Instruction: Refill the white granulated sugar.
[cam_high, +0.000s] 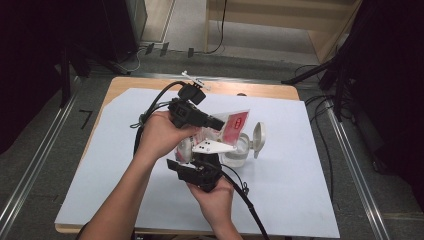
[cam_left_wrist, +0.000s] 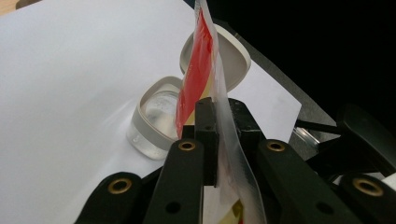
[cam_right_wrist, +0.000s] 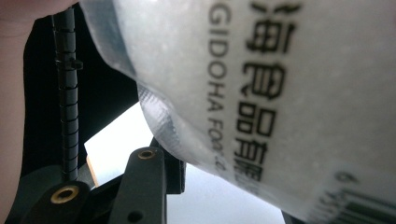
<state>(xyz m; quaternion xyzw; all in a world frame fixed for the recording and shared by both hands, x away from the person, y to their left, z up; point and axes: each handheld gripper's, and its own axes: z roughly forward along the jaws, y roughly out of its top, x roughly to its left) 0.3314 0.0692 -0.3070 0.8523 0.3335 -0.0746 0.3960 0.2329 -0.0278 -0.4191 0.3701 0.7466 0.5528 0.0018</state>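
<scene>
A white sheet (cam_high: 280, 200) is covering the wooden table, with grey carpet and dark stands around it. Both grippers are holding a red-and-clear snack pouch (cam_high: 234, 125) up over a small clear container (cam_high: 239, 151) whose hinged lid (cam_high: 259, 138) is standing open. The left gripper (cam_left_wrist: 215, 116) is pinching the pouch's sealed edge flat between closed jaws. The right gripper (cam_high: 207, 159) is pressing against the pouch body, though I can't tell if its jaws are actually clamping. The pouch is looking light, floppy and slick, so the stiffer seal is probably the best place to grab. Readable print: "GIDOHA FOO…" plus Chinese characters and a barcode corner.
</scene>
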